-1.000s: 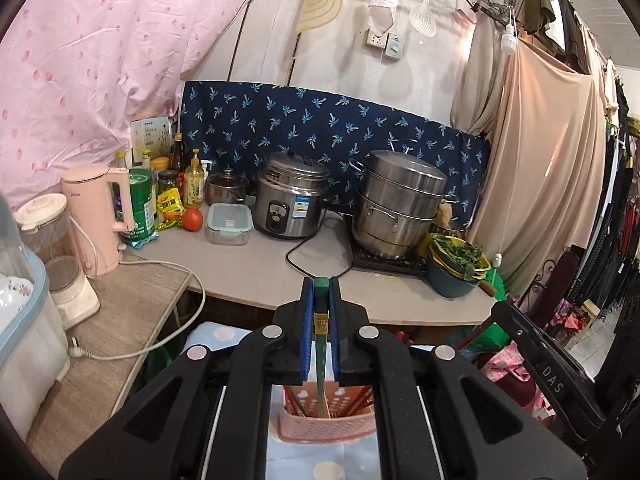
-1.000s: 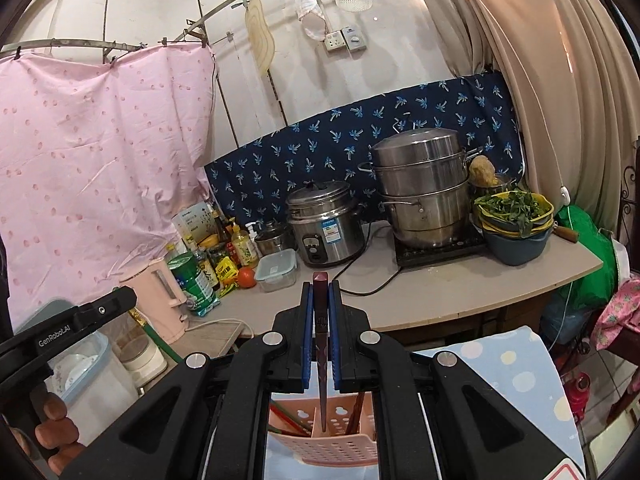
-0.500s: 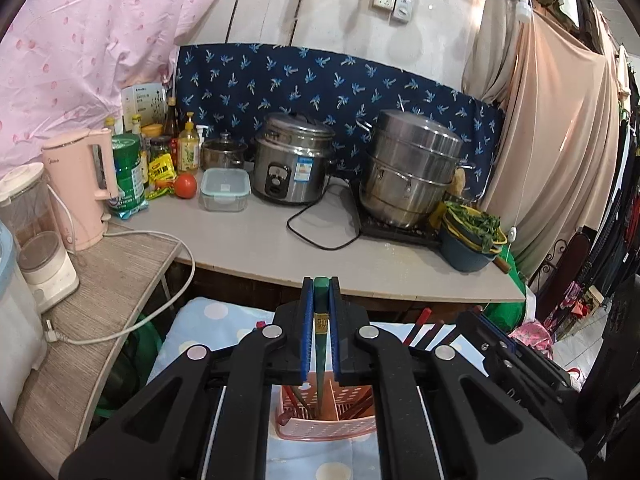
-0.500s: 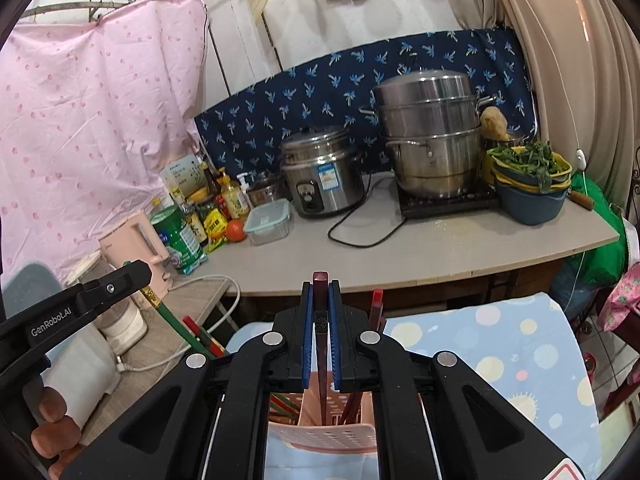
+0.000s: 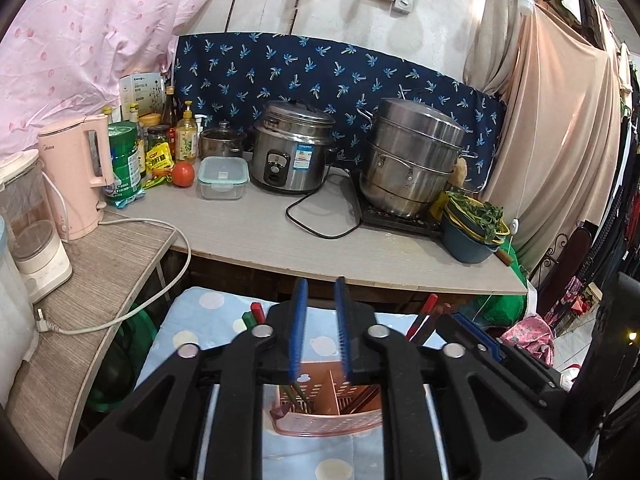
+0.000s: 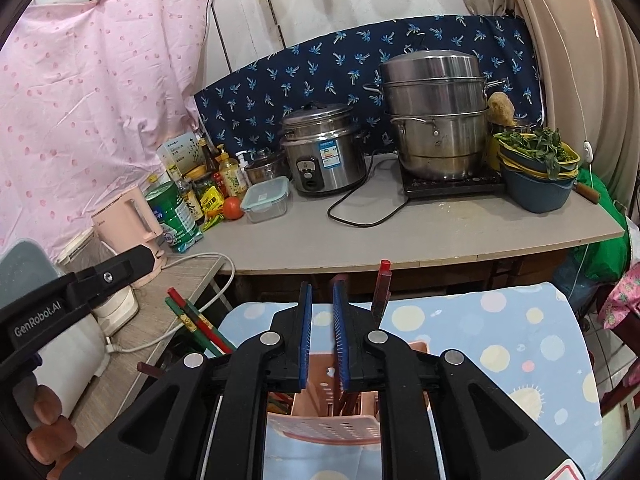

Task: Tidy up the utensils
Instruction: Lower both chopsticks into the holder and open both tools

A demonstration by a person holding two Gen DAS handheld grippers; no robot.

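A pink perforated utensil holder (image 5: 326,412) stands on the blue dotted cloth, right below both grippers; it also shows in the right wrist view (image 6: 332,412). Red and green chopsticks (image 6: 200,324) lean out of its left side, and dark red ones (image 6: 382,288) stick up at the right. More chopstick ends (image 5: 424,316) show in the left wrist view. My left gripper (image 5: 320,332) is open and empty above the holder. My right gripper (image 6: 321,332) is open and empty above it too. The left gripper's body (image 6: 60,304) shows at the left of the right wrist view.
Behind the cloth runs a grey counter (image 5: 320,240) with a rice cooker (image 5: 294,146), a steamer pot (image 5: 412,156), a bowl of greens (image 5: 472,224), a clear food box (image 5: 222,178), bottles and a tomato. A pink kettle (image 5: 76,172) and a white cable (image 5: 120,312) sit at the left.
Both grippers have opened and let go of their chopsticks, which now stand in the holder. Both grippers have tilted down and come closer to the holder.
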